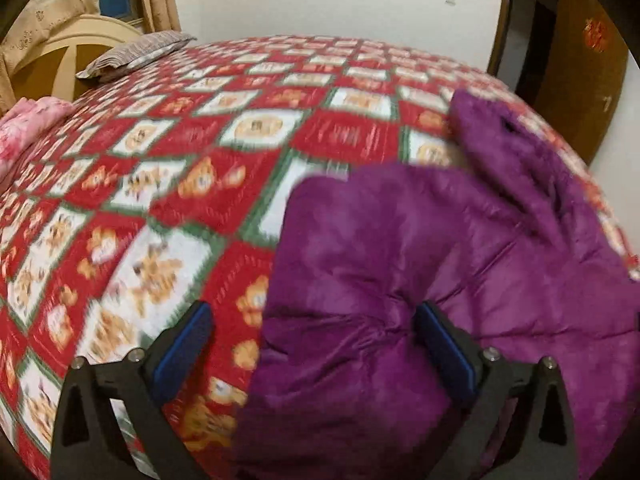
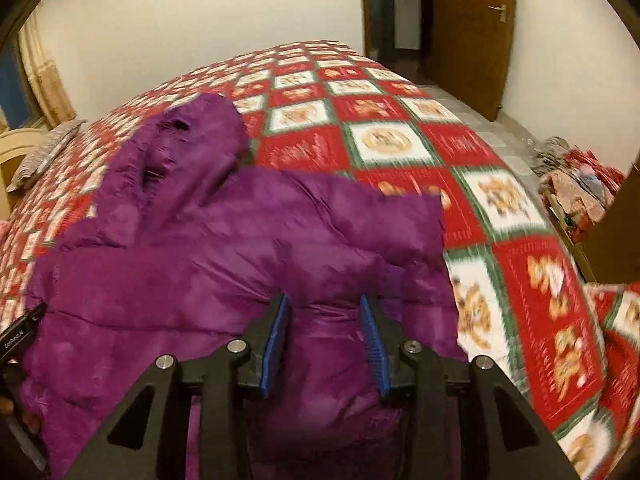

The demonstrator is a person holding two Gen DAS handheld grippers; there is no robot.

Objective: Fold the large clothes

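A purple puffer jacket [image 1: 460, 248] with a hood lies on the bed, also in the right wrist view [image 2: 224, 248]. Its hood [image 2: 188, 140] points toward the far side. My left gripper [image 1: 312, 320] is open wide, with its right finger pressed into the jacket's left part and its left finger over the bedspread. My right gripper [image 2: 324, 312] is partly open, with the jacket's near edge bunched between its blue pads [image 2: 370, 332]. The left gripper's tip [image 2: 24, 328] shows at the left edge of the right wrist view.
The bed has a red, white and green bear-pattern bedspread [image 1: 180, 184]. A striped pillow [image 1: 136, 52] and pink bedding [image 1: 24, 128] lie at the head end by the headboard [image 1: 60, 52]. A brown door [image 2: 472, 32] and a pile of items [image 2: 576, 184] stand right of the bed.
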